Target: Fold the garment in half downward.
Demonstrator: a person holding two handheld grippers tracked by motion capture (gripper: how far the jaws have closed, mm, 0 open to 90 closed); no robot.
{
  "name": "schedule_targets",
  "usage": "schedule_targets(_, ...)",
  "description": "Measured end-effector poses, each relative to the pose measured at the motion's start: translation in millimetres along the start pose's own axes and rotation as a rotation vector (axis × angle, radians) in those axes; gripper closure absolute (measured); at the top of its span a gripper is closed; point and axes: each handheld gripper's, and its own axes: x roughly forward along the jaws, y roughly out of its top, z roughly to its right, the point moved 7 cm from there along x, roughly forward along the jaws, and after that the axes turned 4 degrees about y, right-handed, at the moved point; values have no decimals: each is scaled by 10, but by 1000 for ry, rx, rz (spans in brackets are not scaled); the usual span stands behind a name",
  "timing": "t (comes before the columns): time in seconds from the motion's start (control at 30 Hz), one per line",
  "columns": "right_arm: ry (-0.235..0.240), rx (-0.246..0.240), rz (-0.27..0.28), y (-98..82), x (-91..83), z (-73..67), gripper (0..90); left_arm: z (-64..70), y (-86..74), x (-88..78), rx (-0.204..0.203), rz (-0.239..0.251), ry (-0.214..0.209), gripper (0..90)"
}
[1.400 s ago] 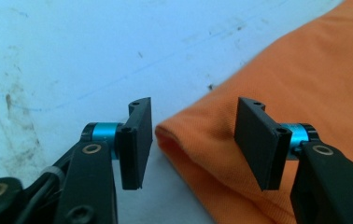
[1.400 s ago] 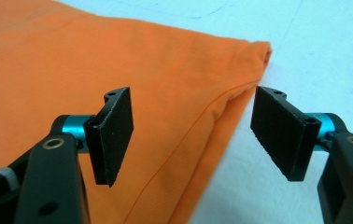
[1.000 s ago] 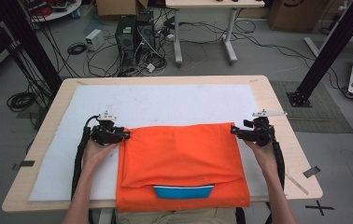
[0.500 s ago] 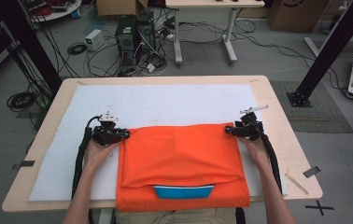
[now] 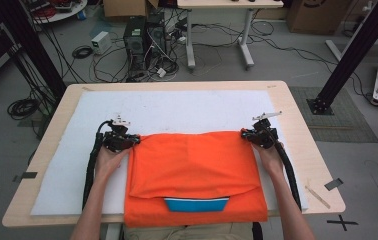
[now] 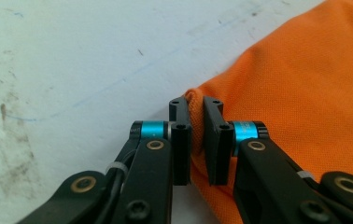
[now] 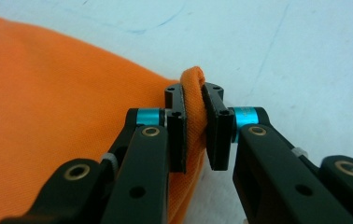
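From above, I see a grey floor strewn with cables (image 5: 142, 55) beyond my table (image 5: 297, 107), whose top is covered by a white mat (image 5: 177, 110). The far half of the mat is bare, with open room to move there and at both sides of the cloth. An orange cloth (image 5: 192, 170) lies folded on the near half, its near edge hanging past the table's near edge, with a blue strip (image 5: 196, 204) showing under the fold. My left gripper (image 5: 136, 141) sits at the cloth's far left corner and my right gripper (image 5: 244, 134) at its far right corner; both corners lie well inside the mat's edges.

In the left gripper view, the scuffed mat (image 6: 72, 60) fills the left side and the cloth (image 6: 305, 93) the right. My left gripper (image 6: 196, 109) has just been closing, and it pinches the cloth's corner fold between its pads.

In the right gripper view, the cloth (image 7: 48, 93) lies to the left with bare mat (image 7: 296, 60) to the right. My right gripper (image 7: 194, 95) has just been closing too, and it pinches a bunched roll of the cloth's corner.
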Motion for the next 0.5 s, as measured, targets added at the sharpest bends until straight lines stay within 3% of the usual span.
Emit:
schedule_targets(0.1, -25, 5, 2, 60, 46, 47, 820, -33, 82, 66, 12, 4, 18, 824)
schedule_targets(0.2, -44, 13, 0, 110, 94, 86, 822, -90, 128, 137, -13, 0, 14, 825)
schedule_targets(0.4, -82, 14, -4, 222, 190, 170, 821, -214, 292, 290, -17, -27, 57, 824)
schedule_targets(0.5, -98, 22, 2, 265, 239, 231, 821, -258, 338, 362, -11, 5, 113, 824)
